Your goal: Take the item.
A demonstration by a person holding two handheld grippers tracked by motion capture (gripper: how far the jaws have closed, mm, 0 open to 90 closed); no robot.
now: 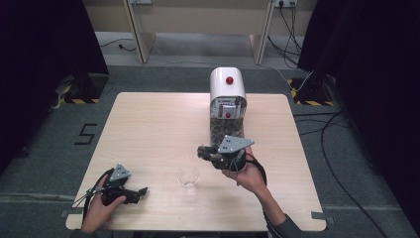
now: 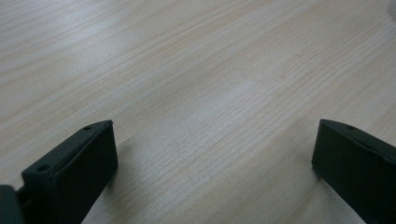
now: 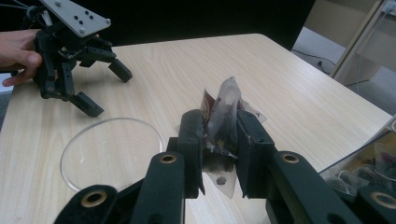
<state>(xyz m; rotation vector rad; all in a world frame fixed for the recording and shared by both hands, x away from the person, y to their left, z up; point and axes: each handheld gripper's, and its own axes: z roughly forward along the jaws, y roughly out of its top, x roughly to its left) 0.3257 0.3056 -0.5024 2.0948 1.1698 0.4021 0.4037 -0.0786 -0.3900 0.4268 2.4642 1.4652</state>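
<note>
My right gripper (image 3: 219, 140) is clamped on a small crumpled packet (image 3: 223, 114), held above the table (image 1: 148, 129) just in front of the white dispenser (image 1: 227, 99), with the clear glass bowl (image 1: 187, 176) below and to its left. My left gripper (image 1: 134, 191) rests near the table's front-left edge, jaws wide apart, nothing between them.

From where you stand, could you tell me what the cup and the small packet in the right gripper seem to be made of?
The cup looks like clear glass or plastic: the table grain shows through it. The packet, pinched in the right gripper, looks like thin glossy plastic film, translucent and crinkled, with dark contents.
</note>
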